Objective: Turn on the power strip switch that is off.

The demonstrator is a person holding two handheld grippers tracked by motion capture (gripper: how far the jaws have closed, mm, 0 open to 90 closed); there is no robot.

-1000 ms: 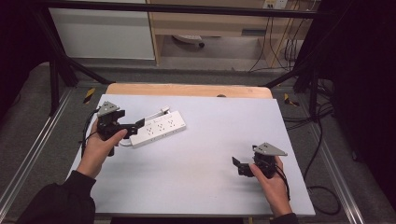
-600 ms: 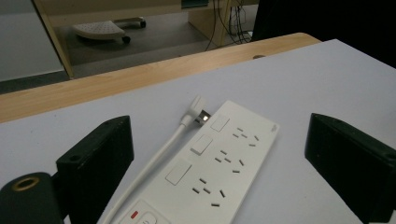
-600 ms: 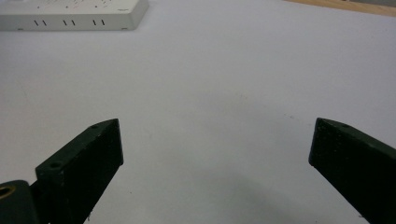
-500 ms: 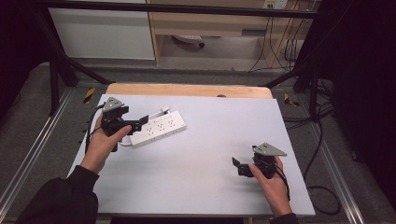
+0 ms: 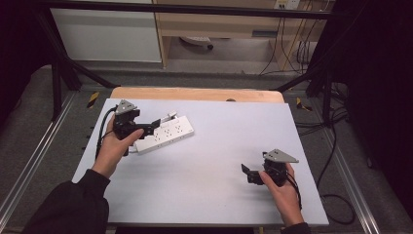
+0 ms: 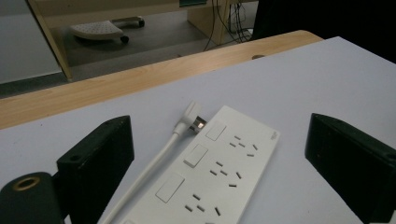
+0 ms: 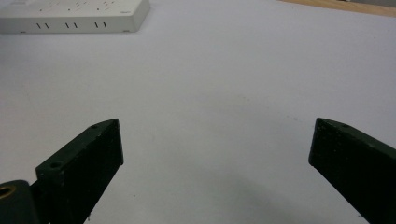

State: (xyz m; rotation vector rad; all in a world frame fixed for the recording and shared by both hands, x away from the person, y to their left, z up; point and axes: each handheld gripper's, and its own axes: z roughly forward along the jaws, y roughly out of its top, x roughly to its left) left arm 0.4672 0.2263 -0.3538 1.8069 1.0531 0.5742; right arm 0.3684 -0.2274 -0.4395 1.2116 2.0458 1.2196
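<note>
The left gripper (image 5: 155,123) has its jaws spread wide over the power strip (image 6: 212,170); the right gripper (image 5: 246,171) has its jaws spread too.

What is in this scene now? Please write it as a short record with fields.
surface: pale sheet covering the table
main thing: white power strip, lying flat, far left part of the sheet
its cord: white cable with plug, lying beside the strip, not plugged in
left claw: open, over the strip's near end; contact cannot be told
right claw: open, holds nothing, low over bare sheet near the right front
beyond the table: wooden edge, floor cables
</note>
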